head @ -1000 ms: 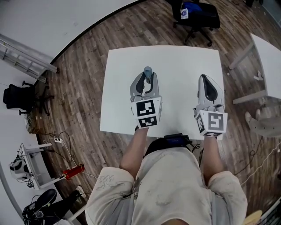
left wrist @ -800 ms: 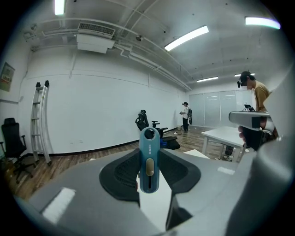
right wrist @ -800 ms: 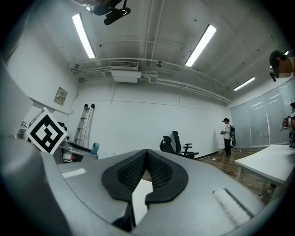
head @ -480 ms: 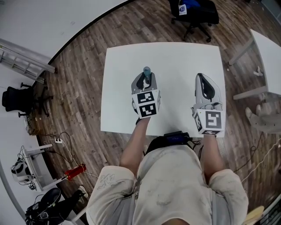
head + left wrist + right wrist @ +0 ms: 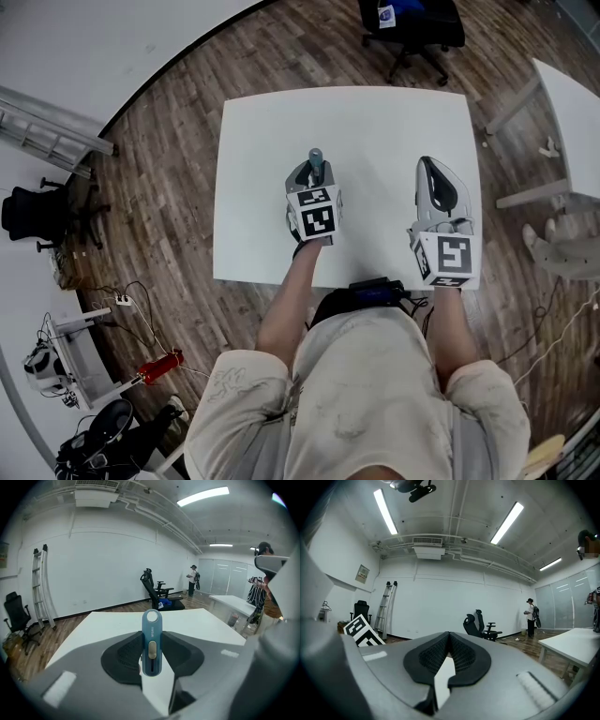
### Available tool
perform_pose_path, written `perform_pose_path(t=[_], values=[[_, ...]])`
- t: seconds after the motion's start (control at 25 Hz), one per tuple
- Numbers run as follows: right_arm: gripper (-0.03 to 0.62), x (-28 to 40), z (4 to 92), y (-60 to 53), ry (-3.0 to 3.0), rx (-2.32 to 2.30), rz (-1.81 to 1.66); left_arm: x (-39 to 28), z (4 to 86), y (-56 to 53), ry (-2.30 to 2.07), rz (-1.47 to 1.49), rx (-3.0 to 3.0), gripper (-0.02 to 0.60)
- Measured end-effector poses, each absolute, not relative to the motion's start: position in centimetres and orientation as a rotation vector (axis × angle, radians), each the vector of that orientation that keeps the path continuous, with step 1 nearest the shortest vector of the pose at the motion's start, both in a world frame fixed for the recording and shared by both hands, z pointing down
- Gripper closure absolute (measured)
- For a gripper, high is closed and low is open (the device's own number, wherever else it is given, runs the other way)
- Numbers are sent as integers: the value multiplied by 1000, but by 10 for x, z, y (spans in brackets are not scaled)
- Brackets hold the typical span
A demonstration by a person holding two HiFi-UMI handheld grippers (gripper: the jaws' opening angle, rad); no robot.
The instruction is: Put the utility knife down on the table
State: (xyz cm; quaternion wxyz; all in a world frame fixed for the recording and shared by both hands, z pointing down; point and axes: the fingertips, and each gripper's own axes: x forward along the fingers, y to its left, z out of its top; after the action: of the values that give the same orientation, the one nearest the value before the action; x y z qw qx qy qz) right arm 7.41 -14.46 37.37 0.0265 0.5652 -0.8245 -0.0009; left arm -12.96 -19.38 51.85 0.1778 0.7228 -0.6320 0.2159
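Looking down, we see the white table [image 5: 375, 122] with our left gripper [image 5: 315, 171] over its middle and our right gripper [image 5: 433, 165] near its right edge. Only the gripper views show the jaws: the left clamps the blue utility knife [image 5: 152, 641] upright; the right's are closed together, empty.

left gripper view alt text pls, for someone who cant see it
A blue utility knife stands upright, clamped between the dark pads of the left gripper, with a white table beyond it. Behind is a white-walled room with a black office chair and a ladder by the wall.
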Motion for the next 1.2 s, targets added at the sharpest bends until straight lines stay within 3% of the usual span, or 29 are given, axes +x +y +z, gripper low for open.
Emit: perform_pose_path(t=[1.2], values=[[588, 75, 375, -142, -2532, 1724, -8, -134, 600, -181, -1674, 731, 1869, 436]])
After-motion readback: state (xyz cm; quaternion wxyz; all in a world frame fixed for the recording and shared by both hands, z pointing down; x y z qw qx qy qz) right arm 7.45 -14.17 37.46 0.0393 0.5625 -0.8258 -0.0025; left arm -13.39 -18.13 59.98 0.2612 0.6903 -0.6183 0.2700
